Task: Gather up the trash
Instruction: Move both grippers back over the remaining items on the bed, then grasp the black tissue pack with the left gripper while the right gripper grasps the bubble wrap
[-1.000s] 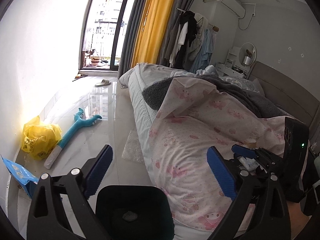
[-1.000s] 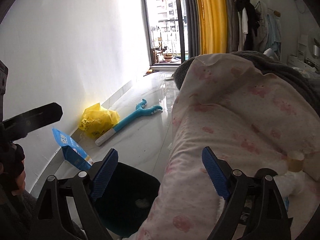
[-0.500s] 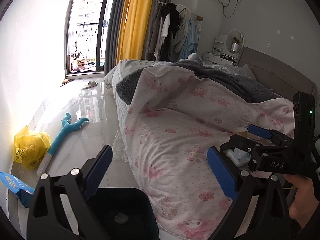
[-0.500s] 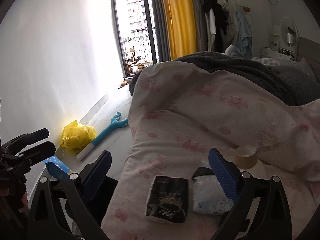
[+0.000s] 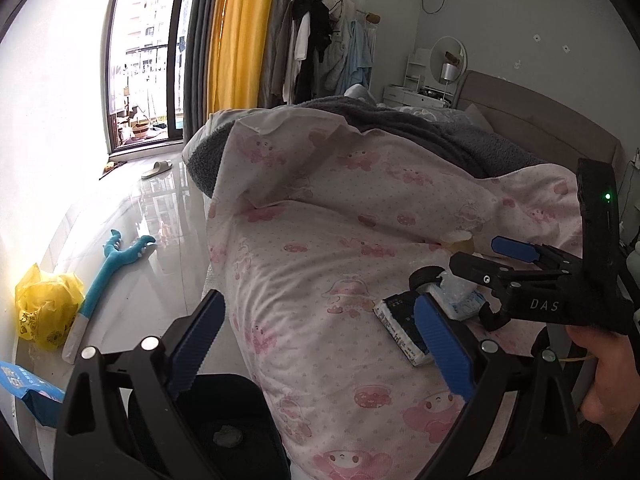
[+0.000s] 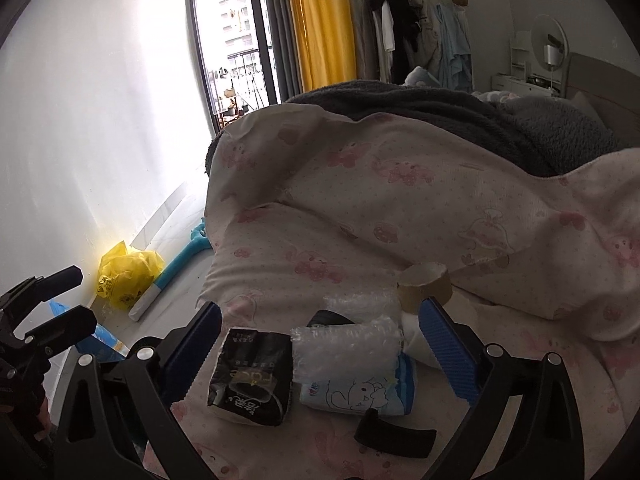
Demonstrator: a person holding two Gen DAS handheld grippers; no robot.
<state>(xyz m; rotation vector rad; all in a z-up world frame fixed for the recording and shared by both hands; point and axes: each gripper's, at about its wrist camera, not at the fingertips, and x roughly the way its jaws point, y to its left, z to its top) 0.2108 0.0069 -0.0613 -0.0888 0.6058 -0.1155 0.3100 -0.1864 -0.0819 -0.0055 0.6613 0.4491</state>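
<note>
The right gripper point(image 6: 320, 344) was seen spread wide over the quilt point(image 6: 400, 208), nothing gripped, above a black pack point(image 6: 250, 380) and, just beside it, a blue tissue pack point(image 6: 360, 392) topped with bubble wrap point(image 6: 344, 344). A cardboard roll point(image 6: 426, 286) was seen just beyond. The left gripper point(image 5: 320, 340) was likewise held wide and empty, with a black bin point(image 5: 224, 420) seen below it by the bed. Farther off, a yellow bag point(image 5: 44, 304) and a blue toy point(image 5: 108, 268) were seen on the floor point(image 5: 132, 216).
</note>
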